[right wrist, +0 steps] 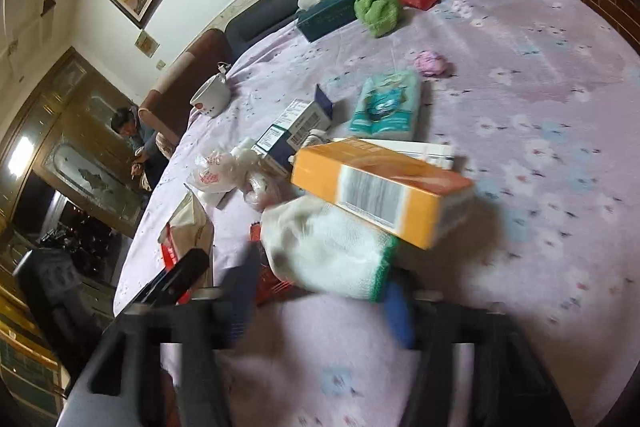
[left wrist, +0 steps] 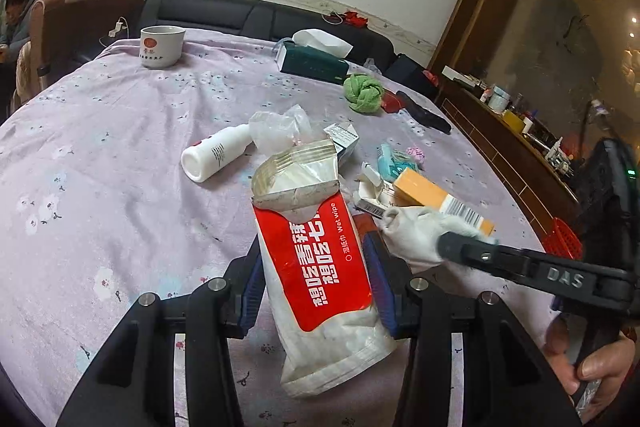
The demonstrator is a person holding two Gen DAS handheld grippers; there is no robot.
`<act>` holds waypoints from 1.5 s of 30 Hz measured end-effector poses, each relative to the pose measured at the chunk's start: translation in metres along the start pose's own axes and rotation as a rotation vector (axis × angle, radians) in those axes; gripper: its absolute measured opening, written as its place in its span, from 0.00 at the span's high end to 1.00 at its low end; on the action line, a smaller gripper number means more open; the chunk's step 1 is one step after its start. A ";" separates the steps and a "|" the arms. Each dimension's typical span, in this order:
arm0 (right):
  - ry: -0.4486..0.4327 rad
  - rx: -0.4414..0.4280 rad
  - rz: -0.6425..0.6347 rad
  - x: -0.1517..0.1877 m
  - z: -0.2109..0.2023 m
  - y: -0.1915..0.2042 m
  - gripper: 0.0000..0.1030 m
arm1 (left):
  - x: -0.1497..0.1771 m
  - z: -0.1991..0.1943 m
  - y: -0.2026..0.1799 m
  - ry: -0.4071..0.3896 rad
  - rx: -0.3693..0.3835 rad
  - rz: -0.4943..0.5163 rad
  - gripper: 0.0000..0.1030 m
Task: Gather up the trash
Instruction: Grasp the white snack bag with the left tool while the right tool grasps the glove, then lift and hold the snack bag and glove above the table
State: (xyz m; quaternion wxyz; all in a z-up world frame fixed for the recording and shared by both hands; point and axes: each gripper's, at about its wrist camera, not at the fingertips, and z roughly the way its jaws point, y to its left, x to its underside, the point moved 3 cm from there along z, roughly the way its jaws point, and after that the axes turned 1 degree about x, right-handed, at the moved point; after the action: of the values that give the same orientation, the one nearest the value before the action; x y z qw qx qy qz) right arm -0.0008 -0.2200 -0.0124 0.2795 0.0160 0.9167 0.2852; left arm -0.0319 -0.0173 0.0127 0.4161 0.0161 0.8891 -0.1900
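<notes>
In the left wrist view my left gripper (left wrist: 316, 267) is shut on a red and white wet-wipe packet (left wrist: 320, 327), torn open at the top, with its blue pads pressing on both sides. My right gripper (right wrist: 320, 291), blurred, is shut on a white knitted glove (right wrist: 328, 247) with a green cuff. The glove (left wrist: 412, 231) lies against an orange box (right wrist: 384, 187) with a barcode. From the right of the left wrist view, the right gripper (left wrist: 452, 243) reaches in, held by a hand (left wrist: 592, 367).
A lilac flowered cloth (left wrist: 100, 147) covers the round table. On it lie a white bottle (left wrist: 216, 155), crumpled plastic bag (left wrist: 280, 127), mug (left wrist: 162, 45), tissue box (left wrist: 312, 61), green cloth ball (left wrist: 364, 93), teal packet (right wrist: 386, 103) and small cartons (right wrist: 296, 125). A red basket (left wrist: 562, 239) sits at the right edge.
</notes>
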 end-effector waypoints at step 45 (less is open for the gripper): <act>-0.308 0.309 -0.326 0.060 -0.098 0.005 0.90 | 0.020 -0.008 -0.065 -0.032 -0.183 0.242 0.56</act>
State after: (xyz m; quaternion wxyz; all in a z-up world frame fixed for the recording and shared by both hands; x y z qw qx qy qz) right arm -0.1030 -0.2548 0.0266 0.4522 -0.0463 0.8864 0.0872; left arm -0.0631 -0.0776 0.0234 0.4498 0.0820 0.8875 -0.0570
